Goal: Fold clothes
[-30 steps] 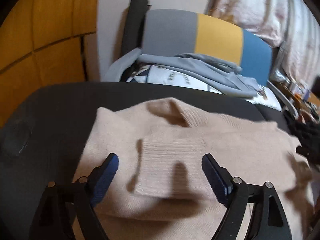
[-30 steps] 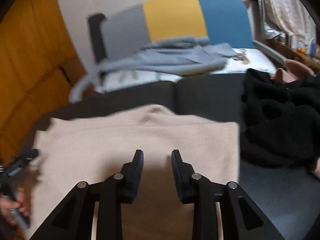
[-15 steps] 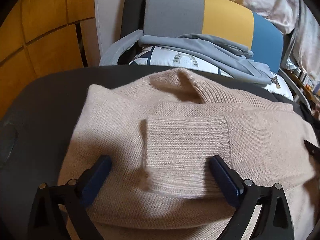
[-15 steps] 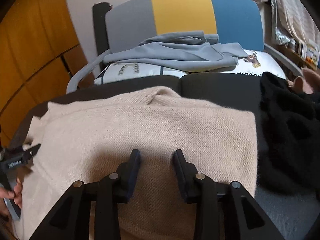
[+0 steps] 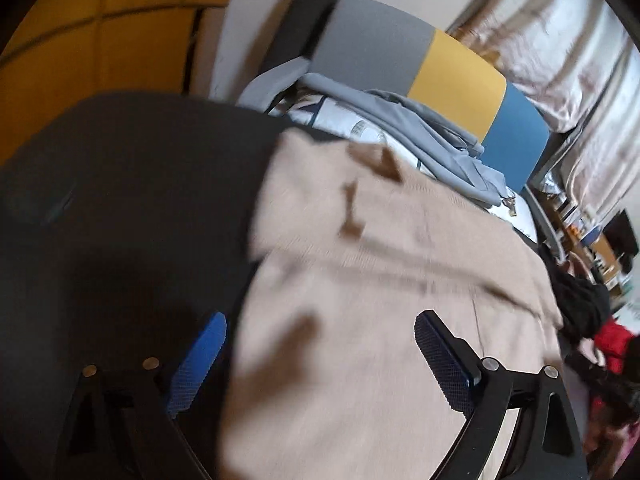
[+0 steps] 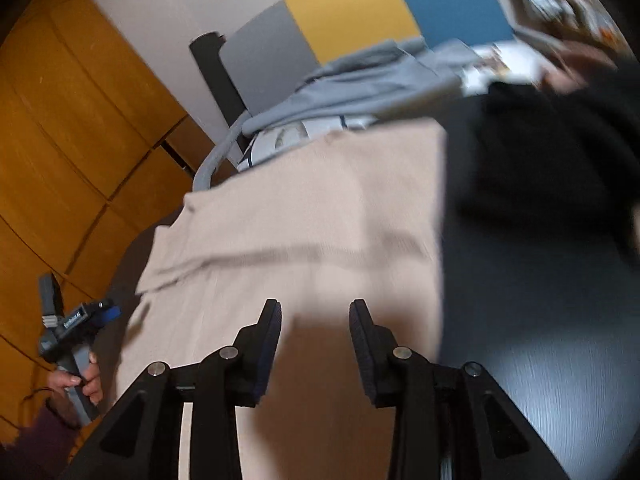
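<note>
A beige knit sweater (image 5: 380, 260) lies flat and partly folded on the dark table (image 5: 140, 200). My left gripper (image 5: 320, 320) hovers over its near left edge, open wide with its jaws closing a little. Its left finger (image 5: 200, 356) is over bare table, its right finger over the knit, and nothing is gripped. In the right wrist view the sweater (image 6: 320, 200) spreads ahead of my right gripper (image 6: 316, 304), which is partly open and still widening, above the fabric with nothing between its pads. The left gripper's grey handle (image 6: 68, 336) shows at the far left in a hand.
A black garment (image 6: 560, 152) is heaped on the table to the right of the sweater. Behind the table stands a grey, yellow and blue chair (image 5: 400, 56) with grey clothing (image 5: 400, 120) draped on it. Orange wooden panels (image 6: 80, 120) are at the left, and a red item (image 5: 612, 344) at the far right.
Both views have rolled and blurred as the hands swung sideways. The left gripper has shifted to the sweater's left edge, one finger now over bare table. The right jaws stand slightly wider.
</note>
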